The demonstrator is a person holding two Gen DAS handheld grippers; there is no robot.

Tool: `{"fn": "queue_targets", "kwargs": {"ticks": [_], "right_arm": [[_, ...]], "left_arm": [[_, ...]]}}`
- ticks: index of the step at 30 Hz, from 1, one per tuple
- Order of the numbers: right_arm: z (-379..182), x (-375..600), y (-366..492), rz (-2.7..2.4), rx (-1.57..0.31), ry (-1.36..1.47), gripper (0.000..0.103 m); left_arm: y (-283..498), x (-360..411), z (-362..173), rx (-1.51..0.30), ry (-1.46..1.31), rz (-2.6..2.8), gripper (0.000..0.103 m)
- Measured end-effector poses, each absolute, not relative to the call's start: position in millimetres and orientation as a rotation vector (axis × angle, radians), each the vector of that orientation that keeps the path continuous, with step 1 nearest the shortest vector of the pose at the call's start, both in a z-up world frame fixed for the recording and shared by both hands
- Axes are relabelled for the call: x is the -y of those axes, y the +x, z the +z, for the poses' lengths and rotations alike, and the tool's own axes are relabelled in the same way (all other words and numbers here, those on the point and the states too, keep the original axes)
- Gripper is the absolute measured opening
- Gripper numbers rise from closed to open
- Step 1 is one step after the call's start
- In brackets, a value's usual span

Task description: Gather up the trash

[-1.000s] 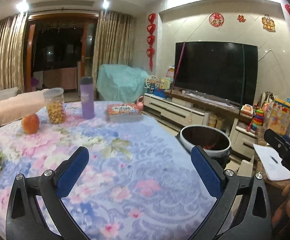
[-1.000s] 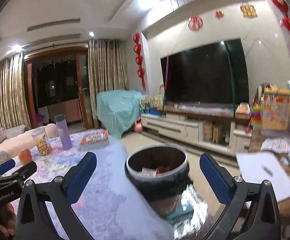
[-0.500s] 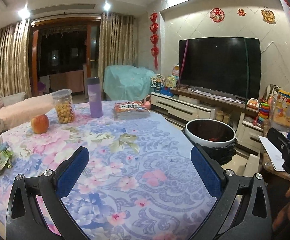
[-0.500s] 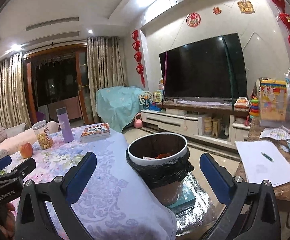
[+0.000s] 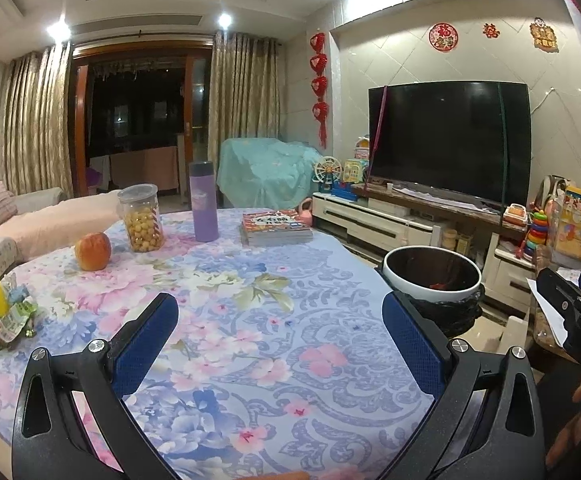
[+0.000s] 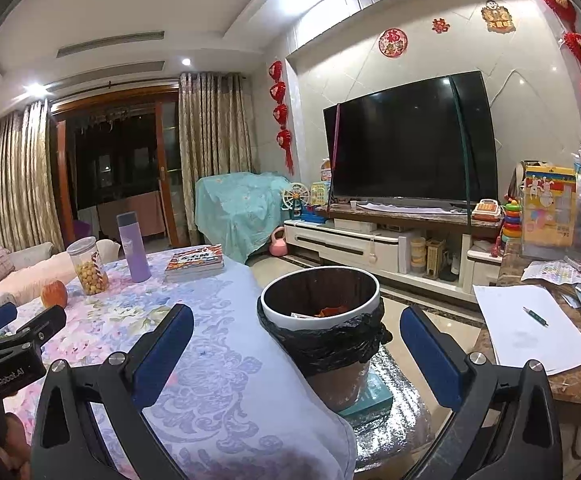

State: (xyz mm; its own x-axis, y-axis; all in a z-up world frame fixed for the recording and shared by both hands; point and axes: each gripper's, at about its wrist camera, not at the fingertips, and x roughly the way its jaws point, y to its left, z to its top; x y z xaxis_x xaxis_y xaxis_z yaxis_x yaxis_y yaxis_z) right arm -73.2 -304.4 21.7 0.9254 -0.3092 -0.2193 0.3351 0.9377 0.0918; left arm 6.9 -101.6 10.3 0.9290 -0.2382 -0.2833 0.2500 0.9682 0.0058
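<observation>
- Wrappers (image 5: 0,318) lie far left on the worktop (image 5: 250,320) — nearest the left gripper (image 5: 278,344), spread wide, empty.
- Right gripper (image 6: 296,352) — released too — faces the bin (image 6: 320,308).

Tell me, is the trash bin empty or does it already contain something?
Not empty: the trash bin contains some orange and pale scraps at its bottom.

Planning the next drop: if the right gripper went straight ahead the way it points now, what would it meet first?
Most likely the trash bin: it stands between the open fingers of the right gripper, beside the table edge. Depth is unclear, so it might pass over the rim toward the TV cabinet.
</observation>
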Motion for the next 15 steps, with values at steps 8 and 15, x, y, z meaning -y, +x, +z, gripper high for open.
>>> {"fn": "queue_targets", "kwargs": {"ticks": [8, 15], "right_arm": [[20.1, 304.4, -72.5, -0.325, -0.210, 0.131, 0.103], [20.5, 304.1, -72.8, -0.324, -0.212, 0.134, 0.103]], "left_arm": [[3.8, 103.4, 10.2, -0.269, 0.056, -0.251, 0.103], [3.5, 103.6, 9.8, -0.267, 0.058, -0.250, 0.103]]}}
